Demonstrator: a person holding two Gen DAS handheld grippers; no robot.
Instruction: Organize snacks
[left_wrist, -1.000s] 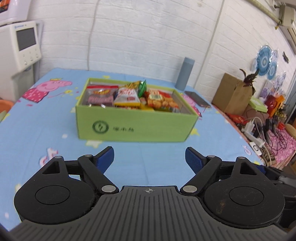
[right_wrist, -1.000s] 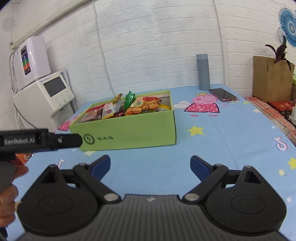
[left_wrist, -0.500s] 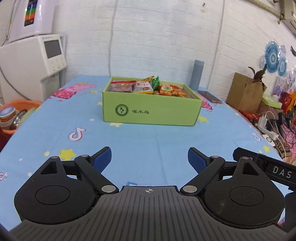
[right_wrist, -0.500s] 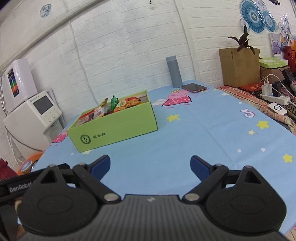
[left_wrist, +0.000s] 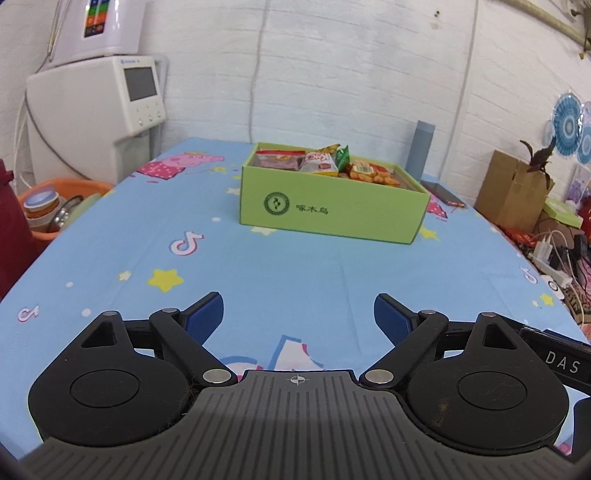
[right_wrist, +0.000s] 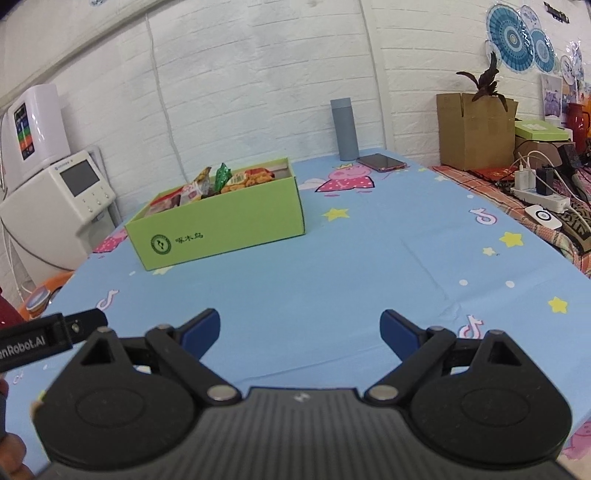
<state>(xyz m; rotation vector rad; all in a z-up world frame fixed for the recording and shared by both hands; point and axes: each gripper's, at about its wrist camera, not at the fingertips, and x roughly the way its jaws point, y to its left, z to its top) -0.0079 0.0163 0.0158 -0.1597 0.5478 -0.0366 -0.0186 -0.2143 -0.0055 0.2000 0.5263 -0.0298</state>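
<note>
Left wrist view catches an orange basin (left_wrist: 55, 195) at nine o'clock; the right view instead shows the power strip (right_wrist: 539, 199) at three o'clock. The green box (left_wrist: 332, 212), open-topped, is packed with bright snack packets (left_wrist: 321, 162) and sits on the desk (left_wrist: 295, 273). Left hand-held gripper (left_wrist: 298, 314), jaws just narrowing slightly, spread and empty; right hand-held gripper (right_wrist: 300, 330) spread, empty. Box well apart: twelve o'clock from left, eleven from right.

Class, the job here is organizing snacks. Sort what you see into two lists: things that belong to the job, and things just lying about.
Belongs to the job:
green box
snack packets
left gripper, open and empty
right gripper, open and empty

Just lying about:
grey flask
phone
cardboard box
power strip
</note>
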